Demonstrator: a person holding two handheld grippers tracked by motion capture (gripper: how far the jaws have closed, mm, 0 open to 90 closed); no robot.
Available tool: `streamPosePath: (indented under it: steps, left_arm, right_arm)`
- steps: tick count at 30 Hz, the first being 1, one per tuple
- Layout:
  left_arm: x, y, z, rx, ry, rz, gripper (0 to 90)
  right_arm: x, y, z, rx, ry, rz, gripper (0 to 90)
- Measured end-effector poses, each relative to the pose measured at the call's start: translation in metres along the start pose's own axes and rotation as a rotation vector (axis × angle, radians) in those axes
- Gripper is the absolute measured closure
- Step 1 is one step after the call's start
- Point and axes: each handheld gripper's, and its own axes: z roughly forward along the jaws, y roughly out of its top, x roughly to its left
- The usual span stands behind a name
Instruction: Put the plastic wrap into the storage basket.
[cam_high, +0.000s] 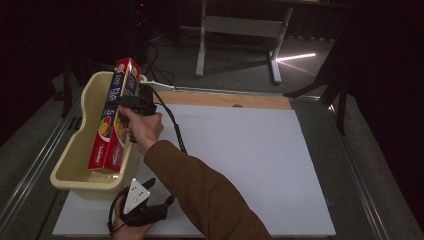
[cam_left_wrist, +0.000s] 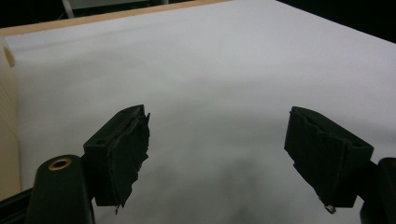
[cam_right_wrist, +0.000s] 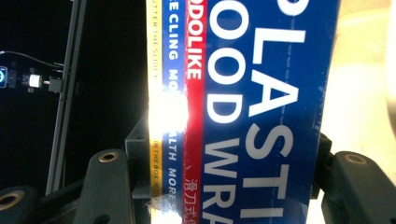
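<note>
A long red and blue plastic wrap box (cam_high: 116, 117) stands tilted in the cream plastic basin (cam_high: 75, 165), its lower end down inside the basin and its top leaning past the far rim. My right gripper (cam_high: 131, 102) is shut on the box near its upper half; in the right gripper view the box (cam_right_wrist: 243, 112) fills the gap between the jaws, blue face with white letters toward the camera. My left gripper (cam_high: 150, 200) rests at the table's near edge, held by a hand. In the left gripper view its fingers (cam_left_wrist: 123, 154) stand wide open over bare white sheet.
A white sheet (cam_high: 240, 160) covers the table, with a wooden strip (cam_high: 225, 100) along its far edge. The basin sits at the table's left side. Beyond the table are a dark floor, cables and a white desk frame (cam_high: 240, 30).
</note>
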Motion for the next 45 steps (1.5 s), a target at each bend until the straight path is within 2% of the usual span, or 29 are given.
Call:
streamPosePath:
  steps: [8, 15, 16, 21, 26, 40, 45]
  left_arm:
    - [0.0, 0.0, -0.001, -0.003, 0.003, -0.002, 21.5]
    - [0.001, 0.0, -0.001, -0.002, 0.002, -0.005, 21.5]
    - [0.0, 0.0, -0.001, -0.003, 0.003, -0.002, 21.5]
    - [0.0, 0.0, -0.001, -0.002, 0.002, -0.004, 21.5]
    - [0.003, 0.0, -0.001, -0.007, 0.008, -0.017, 21.5]
    - [0.005, 0.001, -0.002, -0.004, 0.019, -0.015, 21.5]
    - [0.005, 0.001, -0.002, -0.006, 0.021, -0.012, 21.5]
  right_arm:
    - [0.001, -0.005, 0.004, -0.005, -0.016, -0.011, 40.0]
    - [0.002, -0.014, 0.008, 0.02, -0.035, -0.031, 39.9]
    - [0.001, -0.016, 0.01, 0.032, -0.046, -0.019, 39.9]
    - [-0.005, -0.02, 0.011, 0.038, -0.047, 0.002, 39.9]
    - [-0.012, -0.017, 0.011, 0.052, -0.058, 0.039, 39.6]
    - [-0.017, -0.014, 0.011, 0.113, -0.089, 0.053, 38.2]
    - [-0.018, -0.012, 0.011, 0.127, -0.109, 0.049, 35.1]
